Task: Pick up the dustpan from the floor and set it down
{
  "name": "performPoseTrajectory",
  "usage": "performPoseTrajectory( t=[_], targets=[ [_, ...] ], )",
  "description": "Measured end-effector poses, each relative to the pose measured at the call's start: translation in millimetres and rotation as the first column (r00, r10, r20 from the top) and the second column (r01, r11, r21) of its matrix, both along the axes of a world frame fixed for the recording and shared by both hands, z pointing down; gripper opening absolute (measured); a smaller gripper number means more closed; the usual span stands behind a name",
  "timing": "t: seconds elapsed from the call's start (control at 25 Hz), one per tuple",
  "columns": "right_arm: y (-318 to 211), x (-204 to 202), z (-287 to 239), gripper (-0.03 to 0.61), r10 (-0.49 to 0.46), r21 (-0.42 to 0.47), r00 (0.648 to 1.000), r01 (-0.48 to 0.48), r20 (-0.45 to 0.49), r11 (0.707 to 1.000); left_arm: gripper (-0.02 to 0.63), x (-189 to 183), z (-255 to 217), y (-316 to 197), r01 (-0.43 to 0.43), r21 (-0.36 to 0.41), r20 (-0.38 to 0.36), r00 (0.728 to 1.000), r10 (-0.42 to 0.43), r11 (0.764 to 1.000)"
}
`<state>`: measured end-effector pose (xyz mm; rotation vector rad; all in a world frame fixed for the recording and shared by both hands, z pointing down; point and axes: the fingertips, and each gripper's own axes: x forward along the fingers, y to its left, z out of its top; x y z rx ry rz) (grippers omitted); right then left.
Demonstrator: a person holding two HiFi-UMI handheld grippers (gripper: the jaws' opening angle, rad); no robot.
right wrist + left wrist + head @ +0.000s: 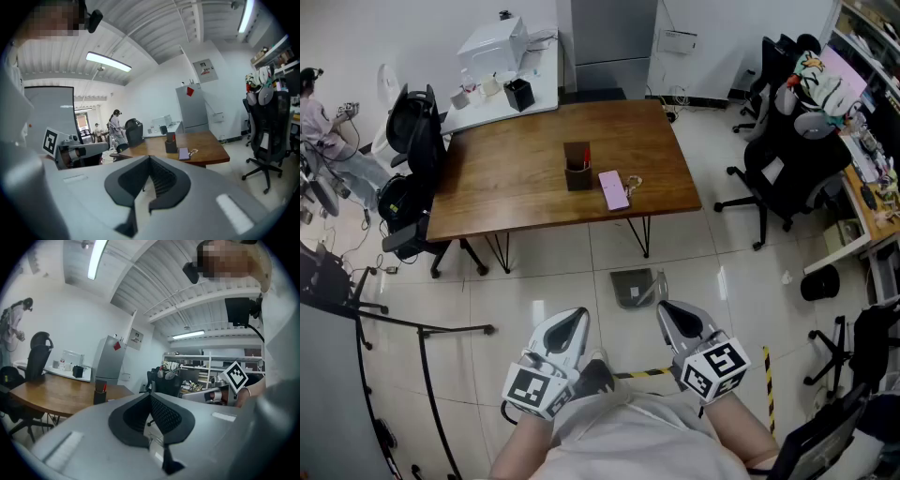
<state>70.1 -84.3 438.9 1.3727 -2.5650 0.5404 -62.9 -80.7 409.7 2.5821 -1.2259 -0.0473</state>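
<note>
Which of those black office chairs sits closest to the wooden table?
The black chair at the wooden table's left end, as seen in the head view. The other chairs stand apart, off to the right.

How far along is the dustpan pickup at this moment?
Nothing looks done: the dustpan lies on the floor by the wooden table. Nothing is in hand: the left gripper and right gripper are both shut and empty, short of it. Reaching, grasping, lifting and setting down all remain.

Left gripper [573,323] jaws together, empty, right gripper [672,317] likewise closed, side by side
</note>
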Motion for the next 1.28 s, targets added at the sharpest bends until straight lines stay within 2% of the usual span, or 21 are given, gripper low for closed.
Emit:
performPoseTrajectory(
  t=[0.16, 0.24, 0.48, 0.6, 0.84, 0.92, 1.0, 1.04, 1.08, 1.12, 1.2, 1.24, 1.28],
  targets=[
    [-49.3, 9.5, 26.6, 0.014, 0.139, -0.102, 0.99, -0.14, -0.014, 0.985, 0.015, -19.4, 9.9, -48.3, -0.002, -0.014, -0.001, 1.0, 0.002, 1.0],
    [-64.0, 15.6, 46.7, 0.089, 0.168, -0.184, 0.985, -0.171, -0.03, 0.968, 0.015, -22.9, 16.8, -66.3, -0.002, -0.038, 0.001, 1.0, 0.002, 0.999],
    [-79.3, 28.9, 136.4, 0.321, 0.052, -0.402, 0.976, -0.136, -0.212, 0.905, 0.015, -14.6, 41.7, -95.8, -0.032, -0.109, 0.013, 0.999, 0.033, 0.993],
    [-93.0, 48.8, 195.0, 0.344, 0.005, -0.489, 0.952, -0.162, -0.306, 0.857, 0.015, -15.4, 58.1, -108.8, -0.012, -0.147, 0.02, 1.0, 0.015, 0.989],
    [-119.9, 83.8, 320.1, 0.344, 0.003, -0.594, 0.913, -0.268, -0.407, 0.759, 0.015, -8.8, 124.8, -126.2, 0.004, -0.237, 0.042, 0.999, 0.007, 0.972],
    [-119.6, 85.0, 356.9, 0.344, 0.017, -0.644, 0.919, -0.288, -0.393, 0.709, 0.015, -5.4, 145.3, -128.2, 0.004, -0.243, 0.049, 0.999, 0.008, 0.97],
    [-118.9, 78.1, 380.1, 0.333, 0.018, -0.702, 0.943, -0.26, -0.332, 0.663, 0.015, -2.9, 160.9, -129.8, 0.008, -0.238, 0.048, 0.999, 0.003, 0.971],
    [-120.1, 73.2, 383.9, 0.313, 0.026, -0.725, 0.958, -0.235, -0.287, 0.647, 0.015, -2.4, 167.2, -129.6, 0.011, -0.236, 0.046, 0.999, 0.0, 0.972],
    [-122.4, 69.6, 384.6, 0.238, 0.039, -0.741, 0.967, -0.218, -0.252, 0.635, 0.015, -2.8, 172.5, -128.8, 0.013, -0.235, 0.045, 0.999, -0.002, 0.972],
    [-124.7, 67.7, 384.6, 0.21, 0.044, -0.753, 0.971, -0.211, -0.236, 0.623, 0.015, -4.0, 176.5, -128.0, 0.017, -0.236, 0.046, 0.999, -0.006, 0.972],
    [-126.9, 65.6, 385.1, 0.198, 0.021, -0.78, 0.975, -0.189, -0.22, 0.597, 0.015, -8.1, 180.2, -126.7, 0.031, -0.237, 0.043, 0.999, -0.021, 0.971],
    [-126.3, 63.1, 385.1, 0.149, 0.005, -0.793, 0.98, -0.166, -0.201, 0.586, 0.015, -10.4, 179.9, -126.2, 0.037, -0.236, 0.039, 0.999, -0.029, 0.971],
    [-124.4, 60.2, 385.3, 0.036, -0.007, -0.804, 0.983, -0.146, -0.184, 0.577, 0.015, -12.4, 178.4, -125.5, 0.042, -0.235, 0.035, 0.999, -0.034, 0.971]
  ],
)
